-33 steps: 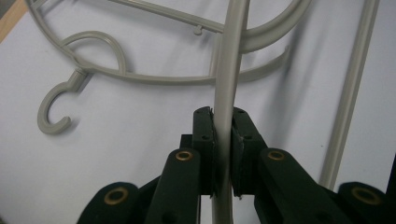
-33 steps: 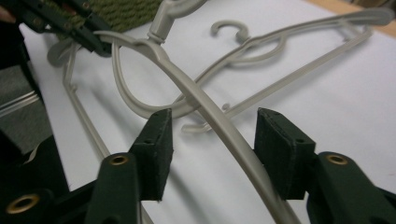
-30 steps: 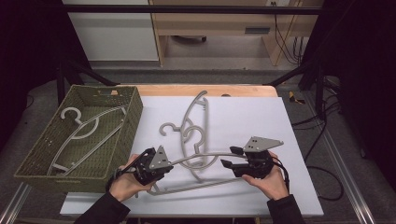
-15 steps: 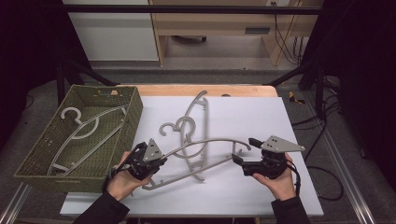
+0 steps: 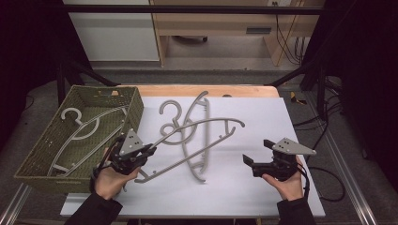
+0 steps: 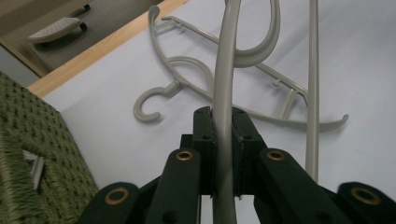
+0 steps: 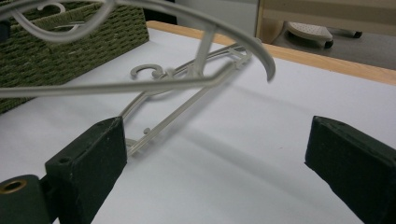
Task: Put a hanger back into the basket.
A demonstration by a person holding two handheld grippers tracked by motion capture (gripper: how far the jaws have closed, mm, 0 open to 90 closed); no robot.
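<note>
A grey plastic hanger [image 5: 164, 168] hangs tilted above the white table top [image 5: 244, 197], and my left gripper [image 5: 148, 151] is shut on its left arm. In the left gripper view the pads [image 6: 205, 140] pinch that arm [image 6: 224, 70] tightly. My right gripper [image 5: 256, 151] stands to the right of the hanger's free end, apart from it. Its jaws have just been opening and stand wide, with nothing between the pads [image 7: 93, 158]. The lifted hanger [image 7: 140, 86] crosses above them. A second grey hanger [image 5: 207, 150] lies flat on the table under the first.
A green woven basket [image 5: 28, 168] at the left holds another grey hanger [image 5: 80, 131]; its wall [image 7: 79, 42] is also in the right gripper view. A wooden strip [image 5: 197, 90] edges the table's far side. Black frame bars stand around the table.
The right gripper let go of the hanger's right end, opened and drew off to the right. The left gripper lifted the hanger and carried it a little left.
</note>
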